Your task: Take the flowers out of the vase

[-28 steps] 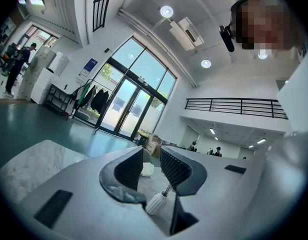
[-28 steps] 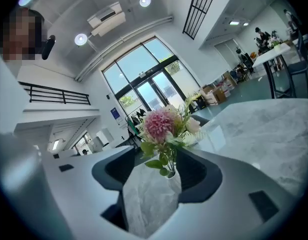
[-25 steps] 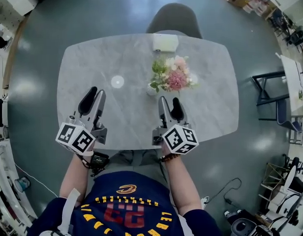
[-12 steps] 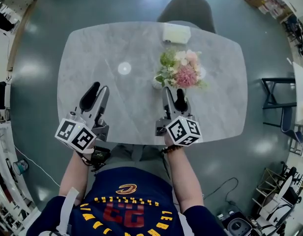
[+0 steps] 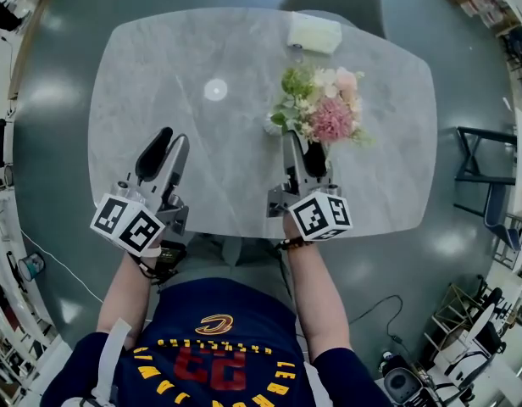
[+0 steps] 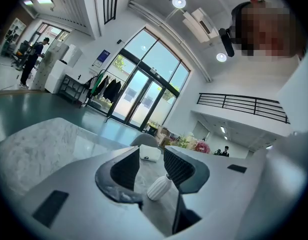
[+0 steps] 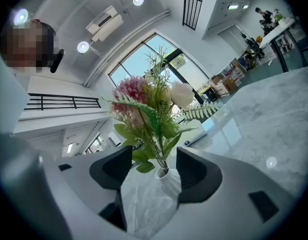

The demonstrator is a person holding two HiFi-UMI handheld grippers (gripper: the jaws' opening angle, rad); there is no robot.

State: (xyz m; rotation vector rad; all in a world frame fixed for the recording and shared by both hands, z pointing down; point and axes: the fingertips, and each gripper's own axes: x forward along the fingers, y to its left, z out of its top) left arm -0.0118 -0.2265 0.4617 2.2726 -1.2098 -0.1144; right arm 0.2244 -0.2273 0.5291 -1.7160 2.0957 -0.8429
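The vase (image 7: 170,183) stands upright on the tabletop (image 5: 159,66), toward its right half, with the flowers (image 7: 144,104) in it, so nothing has been taken out yet. The right hand-held gripper (image 7: 154,171) lies low and almost level, pointing straight at the bunch. Its jaws are spread wide and frame the neck of the vase, where the stems come together. The pads do not seem to press on anything. This low, level aim probably prepares a grip on the stems just above the neck, below the leaves.

The left hand-held gripper (image 6: 151,166) is also spread wide and empty. It sits well to the left over bare tabletop, and its own view has the vase in line between its jaws but farther off. It looks placed to come in and steady the vase while the stems are pulled, since such a small vase may lift or tip with them.

The vase is small, white and ribbed, with a narrow neck. The bunch is much wider than the vase: a pink bloom, pale cream blooms, broad green leaves and fern fronds that spread sideways. A white box (image 5: 313,32) lies at the far edge of the tabletop behind them.
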